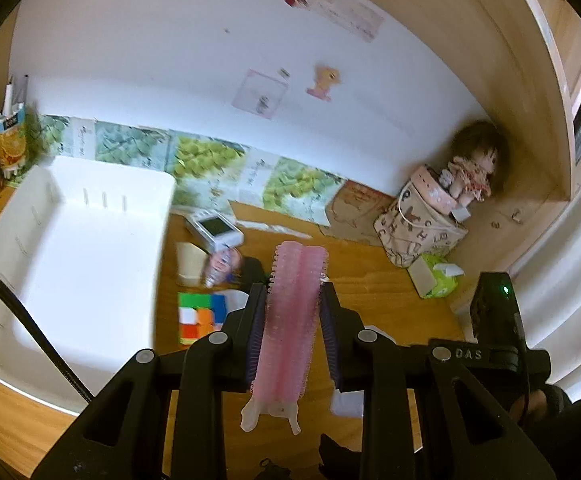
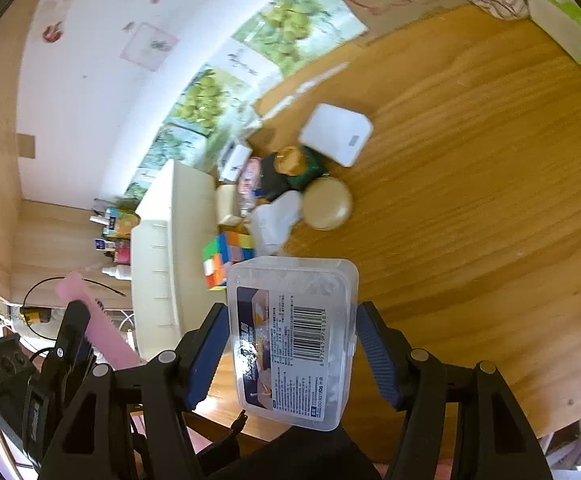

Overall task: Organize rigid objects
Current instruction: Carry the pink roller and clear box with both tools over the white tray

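Observation:
My left gripper (image 1: 292,300) is shut on a pink bristly hair-roller clip (image 1: 290,320) and holds it above the wooden desk, to the right of a white bin (image 1: 70,248). My right gripper (image 2: 290,320) is shut on a clear plastic box with a barcode label (image 2: 294,340), held above the desk's near edge. The white bin also shows in the right wrist view (image 2: 162,248), with the left gripper and pink clip (image 2: 90,320) at lower left. A Rubik's cube (image 1: 200,318) (image 2: 226,256) lies beside the bin.
A pile lies past the cube: a beige round case (image 2: 326,204), a white square case (image 2: 336,134), a white crumpled item (image 2: 276,218), a small white device (image 1: 214,230). A patterned bag with a doll (image 1: 422,228) and a green tissue pack (image 1: 436,280) stand at right. Cartons (image 1: 8,144) stand at far left.

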`<action>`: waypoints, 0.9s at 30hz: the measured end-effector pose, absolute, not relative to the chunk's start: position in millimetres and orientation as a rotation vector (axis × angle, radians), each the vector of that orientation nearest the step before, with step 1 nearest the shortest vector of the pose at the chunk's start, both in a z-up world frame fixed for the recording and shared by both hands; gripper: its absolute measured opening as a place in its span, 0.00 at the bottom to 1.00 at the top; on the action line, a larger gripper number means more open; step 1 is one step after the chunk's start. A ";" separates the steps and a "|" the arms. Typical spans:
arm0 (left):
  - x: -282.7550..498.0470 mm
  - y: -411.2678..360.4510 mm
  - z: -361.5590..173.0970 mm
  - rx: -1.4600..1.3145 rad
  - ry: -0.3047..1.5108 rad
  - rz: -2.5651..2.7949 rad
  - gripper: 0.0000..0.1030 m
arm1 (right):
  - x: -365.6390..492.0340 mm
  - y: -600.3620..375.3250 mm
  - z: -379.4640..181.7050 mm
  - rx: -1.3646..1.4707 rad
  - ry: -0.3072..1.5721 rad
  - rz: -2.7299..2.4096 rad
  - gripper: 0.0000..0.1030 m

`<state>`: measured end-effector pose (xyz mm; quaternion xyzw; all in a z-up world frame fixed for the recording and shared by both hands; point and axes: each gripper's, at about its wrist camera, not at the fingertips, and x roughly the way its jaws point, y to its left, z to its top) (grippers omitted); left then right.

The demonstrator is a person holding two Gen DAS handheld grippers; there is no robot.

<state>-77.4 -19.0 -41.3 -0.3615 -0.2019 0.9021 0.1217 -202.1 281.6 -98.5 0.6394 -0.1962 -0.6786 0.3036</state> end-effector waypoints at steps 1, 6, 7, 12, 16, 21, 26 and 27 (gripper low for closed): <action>-77.5 -25.1 -40.5 -1.051 -0.591 2.636 0.28 | -198.6 278.0 -95.6 1.680 -0.522 -1.803 0.64; -77.2 -57.5 -38.1 -1.024 -0.603 2.651 0.28 | -183.7 257.0 -84.6 1.614 -0.527 -1.826 0.64; -77.1 -65.0 -37.8 -1.020 -0.602 2.654 0.28 | -179.9 251.3 -82.2 1.599 -0.530 -1.833 0.64; -76.9 -92.2 -38.2 -1.022 -0.583 2.664 0.28 | -164.5 231.5 -74.3 1.537 -0.555 -1.846 0.64; -75.7 -113.5 -41.1 -1.031 -0.552 2.667 0.28 | -148.6 211.7 -69.4 1.472 -0.593 -1.852 0.64; -76.2 -138.8 -45.6 -1.054 -0.531 2.676 0.28 | -132.2 190.5 -66.1 1.401 -0.633 -1.845 0.64; -77.7 -160.2 -52.5 -1.103 -0.502 2.698 0.28 | -119.8 170.4 -60.5 1.333 -0.642 -1.844 0.64; -78.2 -164.1 -54.3 -1.115 -0.499 2.700 0.28 | -117.8 165.7 -59.5 1.320 -0.642 -1.841 0.64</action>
